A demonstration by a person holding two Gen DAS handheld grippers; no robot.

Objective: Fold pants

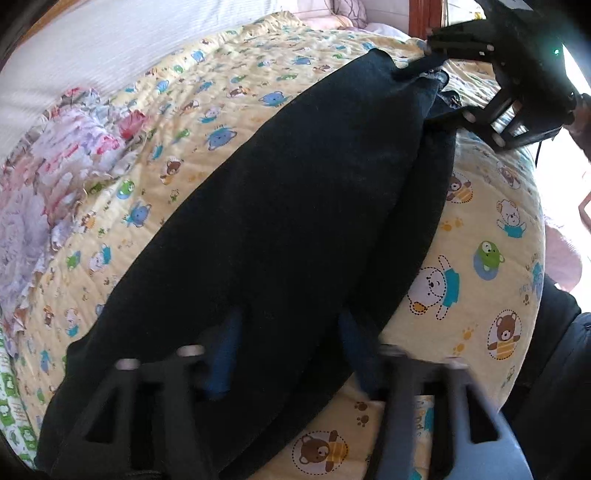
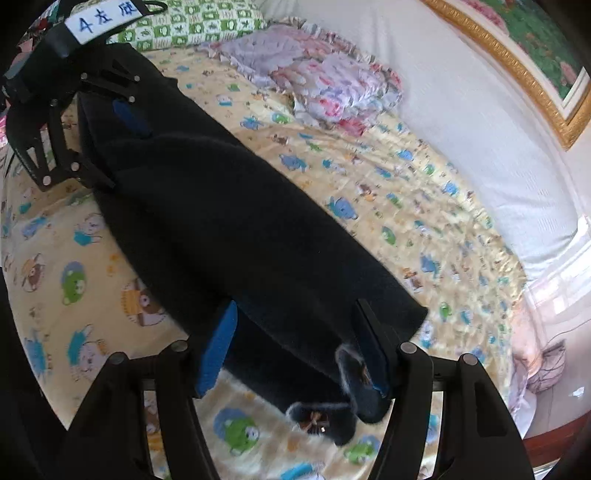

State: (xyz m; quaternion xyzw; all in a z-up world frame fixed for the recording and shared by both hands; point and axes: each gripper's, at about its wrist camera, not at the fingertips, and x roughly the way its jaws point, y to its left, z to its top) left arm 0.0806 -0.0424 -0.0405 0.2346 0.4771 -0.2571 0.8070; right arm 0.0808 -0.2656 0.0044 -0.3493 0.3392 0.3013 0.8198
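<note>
My left tool (image 1: 288,354) sits closest in its own view, its two blue-padded fingers (image 1: 221,354) spread wide, with one end of the black pants (image 1: 288,206) lying between them; the pads are apart and I cannot tell whether either one is pressing cloth. My right tool (image 2: 295,343) is likewise spread wide in its own view, the blue pad of its left finger (image 2: 218,343) beside one edge of the pants (image 2: 229,221) and the other finger against the opposite edge, where a fuzzy dark flap with a small brown ornament (image 2: 314,419) curls over (what that flap is, I cannot make out).

The pants are stretched long and flat between my two tools, lying across the bed on a yellow quilt (image 1: 480,295) printed with bears, frogs and rabbits. One leg appears to lie doubled on the other, with a lower layer showing along one side.

Farther out, each tool shows in the other's view at the far end of the cloth: the right tool (image 1: 443,77) at the upper right, the left tool (image 2: 99,125) at the upper left, bearing a white label (image 2: 103,18). Beyond the pants a ruffled floral blanket (image 2: 325,85) is bunched on the quilt, next to a green checked pillow (image 2: 192,26). Behind them runs a white wall (image 2: 461,110) with a gold-framed picture (image 2: 524,74).
</note>
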